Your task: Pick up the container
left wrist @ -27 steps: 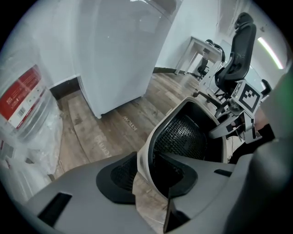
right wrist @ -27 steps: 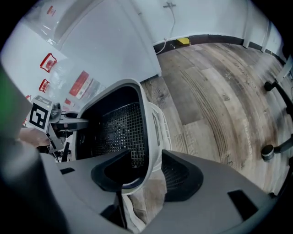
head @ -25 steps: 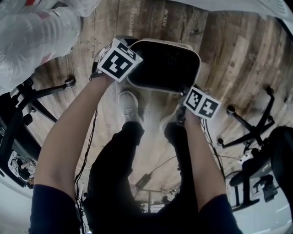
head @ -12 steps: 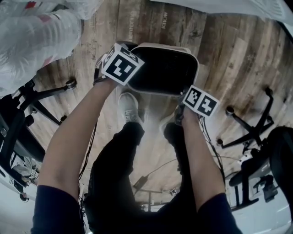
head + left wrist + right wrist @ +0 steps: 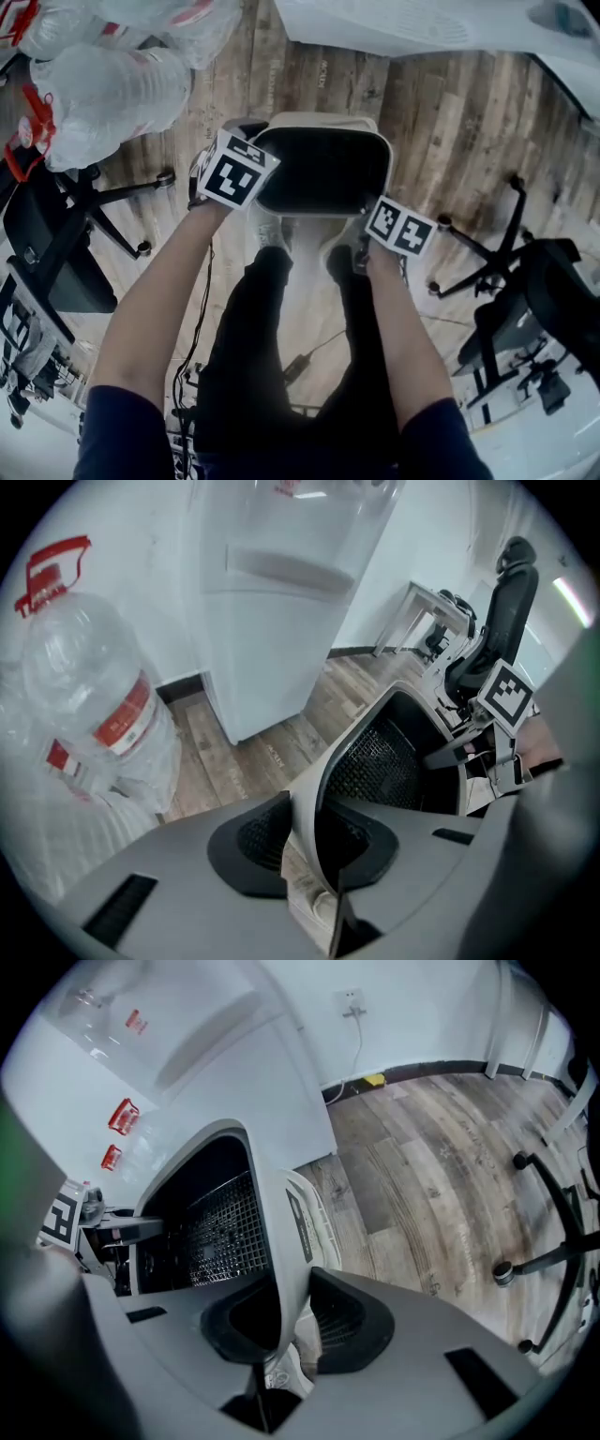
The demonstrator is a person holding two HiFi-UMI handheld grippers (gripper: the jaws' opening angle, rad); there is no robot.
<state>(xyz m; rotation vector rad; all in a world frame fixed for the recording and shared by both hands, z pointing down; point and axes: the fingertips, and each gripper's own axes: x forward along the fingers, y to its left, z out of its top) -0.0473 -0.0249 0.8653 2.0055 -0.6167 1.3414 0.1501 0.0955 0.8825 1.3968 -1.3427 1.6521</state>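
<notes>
Container [image 5: 323,173] walls sit pinched inside both jaws.

Both claws have just been closing: the left claw [image 5: 311,853] and right claw [image 5: 284,1335] now pinch the container [image 5: 323,173] by its side walls. Up it comes, off the floor [image 5: 450,122], and it now half covers the shoes [image 5: 272,234]. More of the water bottles [image 5: 112,98] has come into view upper left.
</notes>
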